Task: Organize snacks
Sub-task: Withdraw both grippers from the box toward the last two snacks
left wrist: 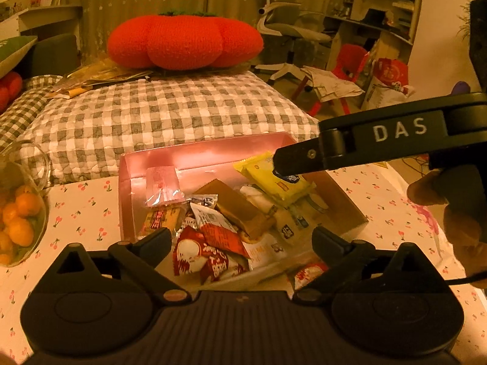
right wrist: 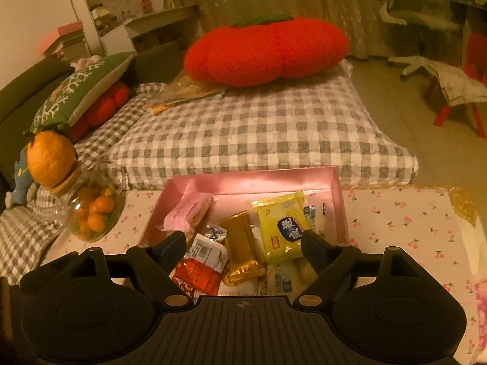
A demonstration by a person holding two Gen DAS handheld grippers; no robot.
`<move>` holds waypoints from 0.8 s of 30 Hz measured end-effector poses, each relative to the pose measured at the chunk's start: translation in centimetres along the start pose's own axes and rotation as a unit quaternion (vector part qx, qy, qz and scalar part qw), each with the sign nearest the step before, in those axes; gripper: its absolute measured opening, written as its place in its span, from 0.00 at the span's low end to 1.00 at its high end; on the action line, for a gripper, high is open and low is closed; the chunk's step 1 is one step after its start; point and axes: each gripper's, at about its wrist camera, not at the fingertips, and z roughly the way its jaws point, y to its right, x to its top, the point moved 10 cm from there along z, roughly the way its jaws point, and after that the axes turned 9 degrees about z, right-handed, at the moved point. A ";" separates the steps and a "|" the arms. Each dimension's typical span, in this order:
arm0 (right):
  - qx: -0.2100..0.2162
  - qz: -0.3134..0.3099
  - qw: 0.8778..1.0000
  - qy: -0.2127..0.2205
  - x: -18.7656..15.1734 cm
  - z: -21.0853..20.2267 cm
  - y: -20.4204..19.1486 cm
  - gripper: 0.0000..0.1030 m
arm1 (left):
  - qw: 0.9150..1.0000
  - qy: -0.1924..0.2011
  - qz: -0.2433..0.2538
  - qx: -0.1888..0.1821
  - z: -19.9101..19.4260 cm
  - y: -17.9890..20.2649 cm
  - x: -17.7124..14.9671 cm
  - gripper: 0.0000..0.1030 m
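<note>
A pink box [left wrist: 197, 155] [right wrist: 243, 182] on the cherry-print table holds several snack packets: a yellow packet [left wrist: 274, 179] [right wrist: 281, 225], a gold-brown bar [left wrist: 237, 210] [right wrist: 242, 249], a pink wafer packet [left wrist: 162, 184] [right wrist: 188, 213] and red-white packets [left wrist: 210, 252] [right wrist: 197, 270]. My left gripper [left wrist: 242, 240] is open above the box's near edge, holding nothing. My right gripper [right wrist: 243, 243] is open over the box; in the left wrist view its fingertip [left wrist: 283, 161] touches or hovers just over the yellow packet. One red packet [left wrist: 307, 273] lies on the table outside the box.
A glass jar of small oranges [left wrist: 18, 222] [right wrist: 91, 216] stands left of the box. Behind the table lies a grey checked cushion [left wrist: 170, 115] [right wrist: 258, 133] with a red pumpkin pillow [left wrist: 182, 42] [right wrist: 268, 54]. An office chair [left wrist: 286, 21] and red stool [left wrist: 350, 60] stand far right.
</note>
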 end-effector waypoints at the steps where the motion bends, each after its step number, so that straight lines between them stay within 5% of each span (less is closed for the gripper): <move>1: -0.001 -0.002 1.000 0.002 -0.1 -0.4 0.0 0.83 | 1.000 0.000 -0.001 0.000 -0.2 0.0 -0.1 0.97; 24: -0.037 0.008 0.999 -0.003 -6.1 -5.9 2.2 0.89 | 0.999 -0.030 0.012 0.024 -4.7 1.6 -4.8 1.00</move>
